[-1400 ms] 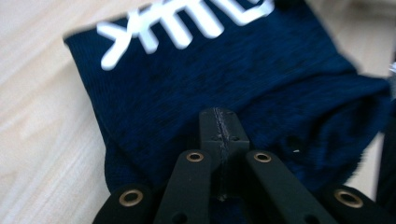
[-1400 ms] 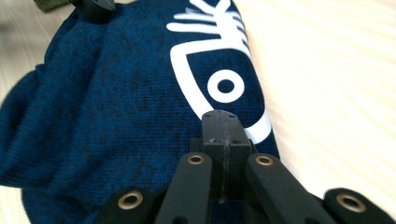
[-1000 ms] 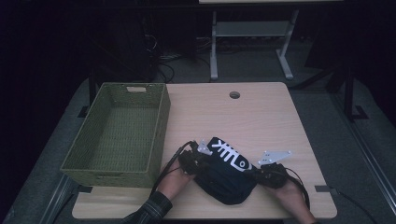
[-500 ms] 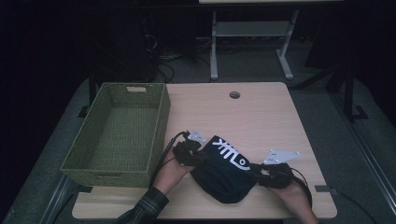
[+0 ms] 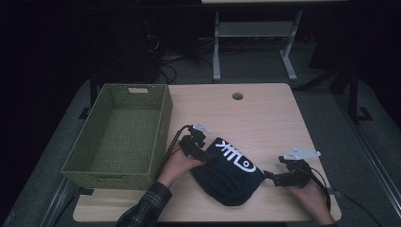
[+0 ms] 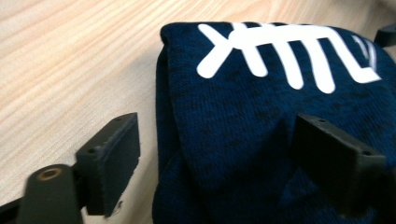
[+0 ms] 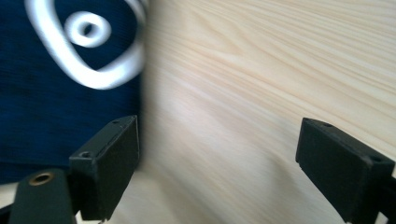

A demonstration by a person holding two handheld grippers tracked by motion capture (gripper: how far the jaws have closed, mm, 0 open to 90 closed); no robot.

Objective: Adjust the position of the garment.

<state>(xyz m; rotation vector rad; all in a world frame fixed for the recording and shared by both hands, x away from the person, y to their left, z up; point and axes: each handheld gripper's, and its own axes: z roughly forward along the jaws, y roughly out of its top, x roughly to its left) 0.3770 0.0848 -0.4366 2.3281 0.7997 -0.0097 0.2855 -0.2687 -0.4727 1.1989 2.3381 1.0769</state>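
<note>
The left gripper [image 5: 209, 160] was seen at the left edge of a folded navy garment [image 5: 228, 171]. Its jaws had just been opening and stood wide; in the left gripper view the garment's [image 6: 261, 116] edge lay between them, with no pad pressing on the cloth. The right gripper [image 5: 270, 178] was held just off the garment's right edge, its jaws likewise just opened and spread wide. In the right gripper view bare wood of the table [image 7: 261, 84] was framed between them, with the navy cloth [image 7: 56, 93] and its white print just beside the left-hand jaw.

The garment lay folded into a compact bundle on the near half of the table [image 5: 265, 118], its white fish-skeleton print facing up. A green woven basket [image 5: 163, 123] stood empty to its left, close beside it but apart from it.

The step in hand was judged to be the release after a fold: both grips had been let go and the bundle left resting on the wood. The next move would probably call for the bundle to be taken up again at its two sides, gripped deep enough that the fold is not undone, then lifted and carried left over the basket's rim.
</note>
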